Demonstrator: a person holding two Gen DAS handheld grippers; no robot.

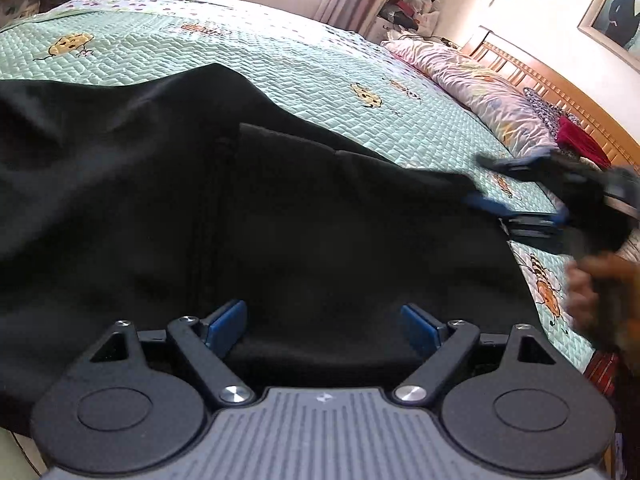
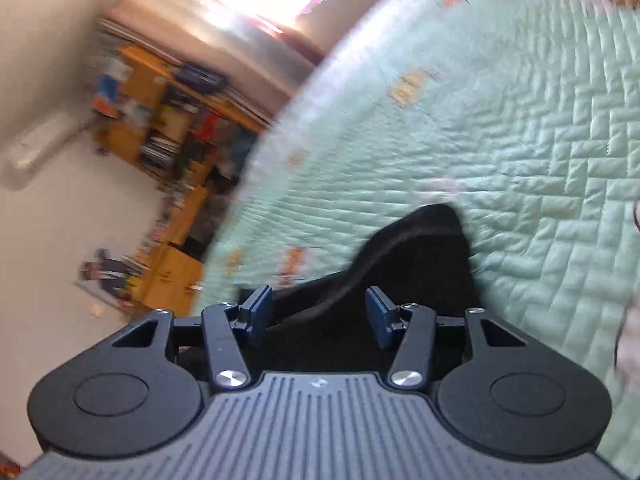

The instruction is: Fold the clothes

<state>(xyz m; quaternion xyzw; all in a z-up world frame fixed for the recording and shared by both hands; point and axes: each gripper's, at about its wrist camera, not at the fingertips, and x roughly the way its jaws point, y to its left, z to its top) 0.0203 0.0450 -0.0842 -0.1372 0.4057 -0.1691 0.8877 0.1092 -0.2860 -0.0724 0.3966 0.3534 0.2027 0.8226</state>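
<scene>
Garment: black garment (image 1: 240,208) spread along the bed (image 1: 280,60)'s near edge — long axis left-right.
Left hand-held gripper (image 1: 324,326): jaws wide, empty, garment's near hem directly ahead.
Right hand-held gripper (image 2: 318,312): half open — garment's right end between unpressing pads.

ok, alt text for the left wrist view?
A black garment lies spread on a mint quilted bedspread, with the left gripper open just above its near edge. At right, the hand-held right gripper, blurred, reaches toward the garment's far corner; a pink pillow lies by the wooden headboard.
</scene>
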